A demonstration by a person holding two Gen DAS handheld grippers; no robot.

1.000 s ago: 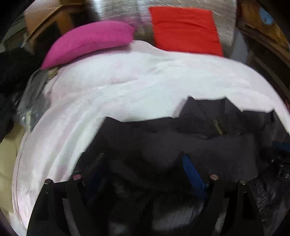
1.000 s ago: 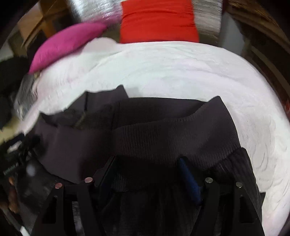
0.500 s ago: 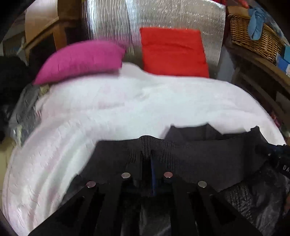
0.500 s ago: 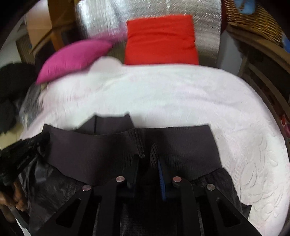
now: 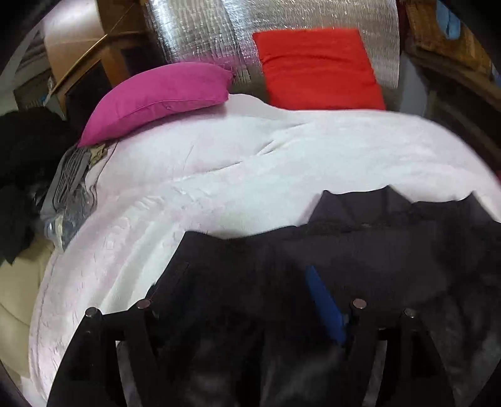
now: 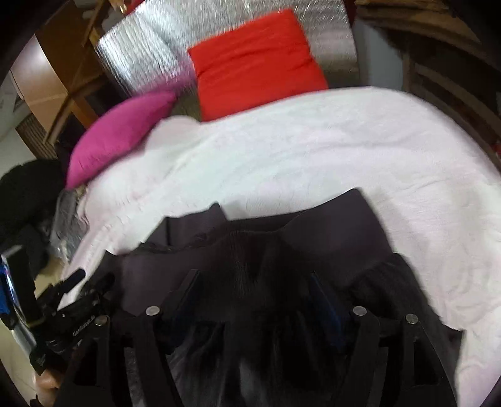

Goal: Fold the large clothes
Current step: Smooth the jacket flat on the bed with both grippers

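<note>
A dark grey knit garment (image 5: 360,250) lies bunched at the near edge of a white bed cover (image 5: 250,169); it also shows in the right wrist view (image 6: 313,238). My left gripper (image 5: 247,281) is open, jaws wide apart, right over the garment's left part, with cloth between the fingers. My right gripper (image 6: 253,288) is open too, jaws wide over the garment's ribbed hem. The left gripper shows at the left edge of the right wrist view (image 6: 72,300).
A magenta pillow (image 5: 156,97) and a red cushion (image 5: 316,69) lean at the bed's far end against a silver foil panel (image 5: 213,31). A grey plastic bag (image 5: 69,194) and black clothes (image 5: 25,162) lie at the bed's left edge. A wicker basket (image 5: 444,28) stands far right.
Half a second ago both grippers were shut on the garment's hem; now both have opened wide and let go. The garment has dropped onto the bed.
</note>
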